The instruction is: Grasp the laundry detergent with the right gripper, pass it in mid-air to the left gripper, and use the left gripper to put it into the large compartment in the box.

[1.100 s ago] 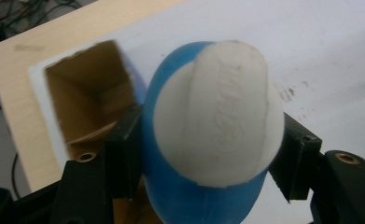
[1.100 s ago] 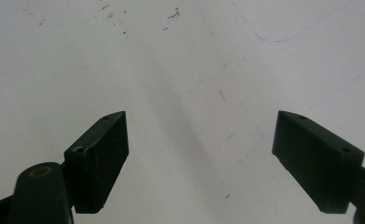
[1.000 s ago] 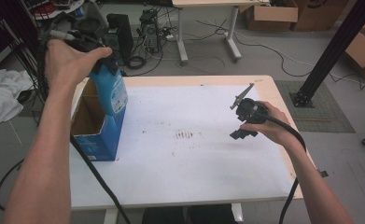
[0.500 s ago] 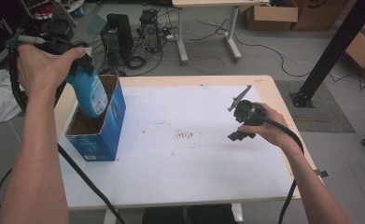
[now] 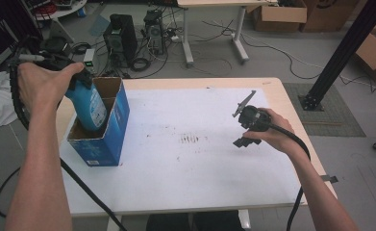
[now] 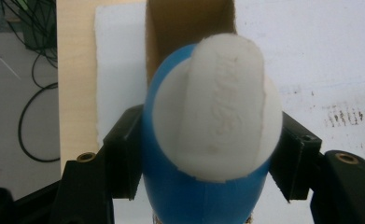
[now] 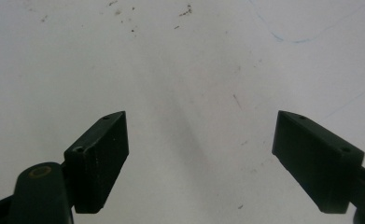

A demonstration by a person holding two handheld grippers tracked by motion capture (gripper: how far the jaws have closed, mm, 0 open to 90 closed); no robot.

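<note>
high view puts the blue bottle [image 5: 88,107] partly inside the open blue box [image 5: 104,139] at the left edge of the surface [image 5: 185,168], its base down in the cavity and its white cap [image 6: 217,102] end up in the left tool [image 5: 60,72]. the bottle's long axis leans: its top tilts away from the box toward the person's left hand [image 5: 39,82], so the base lies below and slightly to the right of the tool. left gripper view looks down over the cap, with the black jaws clamped on the blue shoulder either side and the box's brown interior directly beyond. judging from this, the coming move is a straight lowering along that axis, righting the lean so the bottle clears the near wall. the right tool [image 5: 245,127] hovers well apart over the bare white surface, jaws spread wide with nothing between them.
</note>
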